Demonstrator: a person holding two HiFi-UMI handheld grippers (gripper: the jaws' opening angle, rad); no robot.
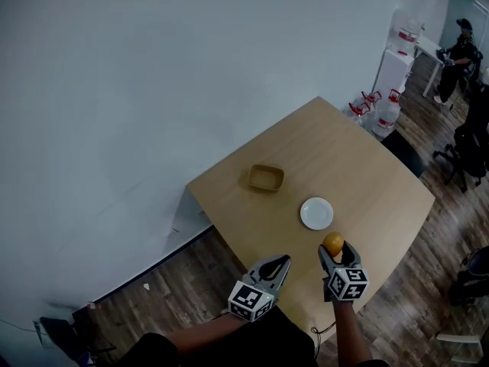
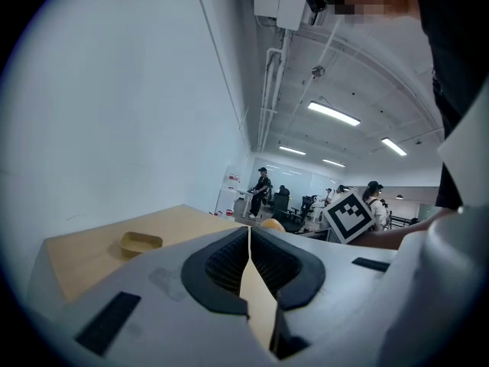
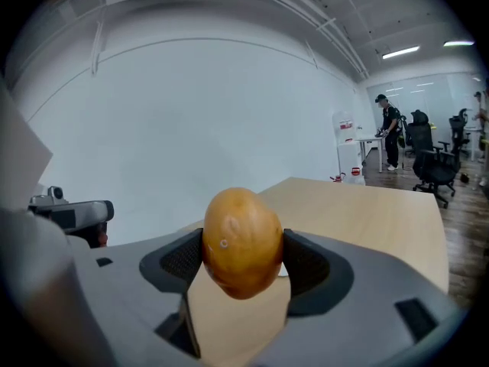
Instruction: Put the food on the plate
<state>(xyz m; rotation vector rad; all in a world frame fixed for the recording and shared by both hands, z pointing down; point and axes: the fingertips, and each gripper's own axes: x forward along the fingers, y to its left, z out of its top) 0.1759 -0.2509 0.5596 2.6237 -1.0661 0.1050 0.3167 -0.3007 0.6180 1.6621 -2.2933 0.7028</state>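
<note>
"Right gripper (image 1: 335, 248): what was its condition?"

"I had its jaws clamped on both sides of the rounded orange food (image 3: 241, 239), which bulged above them. I judged the grip firm enough to carry it without rolling. It hung over the table (image 1: 367, 167), just short of the white plate (image 1: 316, 213), on my side."

"And your left gripper (image 1: 284, 261)?"

"Jaws pressed together, nothing between them. It hovered at the table's near edge, I judged to leave the path clear. A tan tray (image 1: 266, 177) sat beyond, apart from the plate."
</note>
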